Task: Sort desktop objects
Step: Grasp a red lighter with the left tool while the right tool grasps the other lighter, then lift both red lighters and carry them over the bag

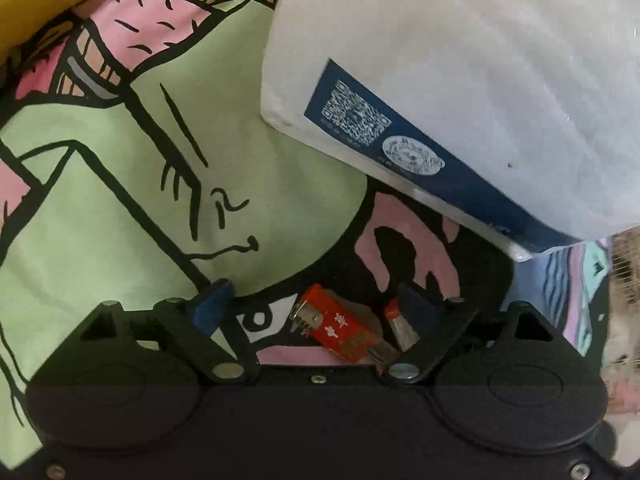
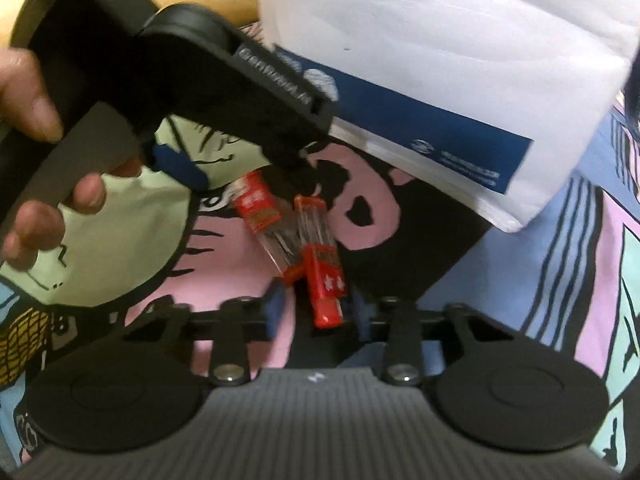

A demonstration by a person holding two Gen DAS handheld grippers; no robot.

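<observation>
Cartoon-printed cloth point(image 2: 240, 276) is seen under two touching red lead cases point(image 2: 256, 208) point(image 2: 324, 276), straddled by the wide-spread left gripper point(image 1: 312, 300) and narrower, unclosed right gripper point(image 2: 316, 312), so one case could be knocked aside or both pinched.

**A:** Left gripper point(image 1: 316, 312) low in the frame of its own view, jaws spread wide, blue pads point(image 1: 210, 306) angled outward.

**B:** And from the right wrist view it fills the upper left, black body slanting down toward the centre, a bare hand point(image 2: 48, 152) wrapped round the handle at the left edge, fingertips curled underneath.

**A:** Right gripper point(image 2: 318, 314) sits bottom centre of its own view, jaws parted but narrower, the blue pads point(image 2: 275, 312) roughly parallel.

**B:** Both pointing down, tips near each other.
</observation>
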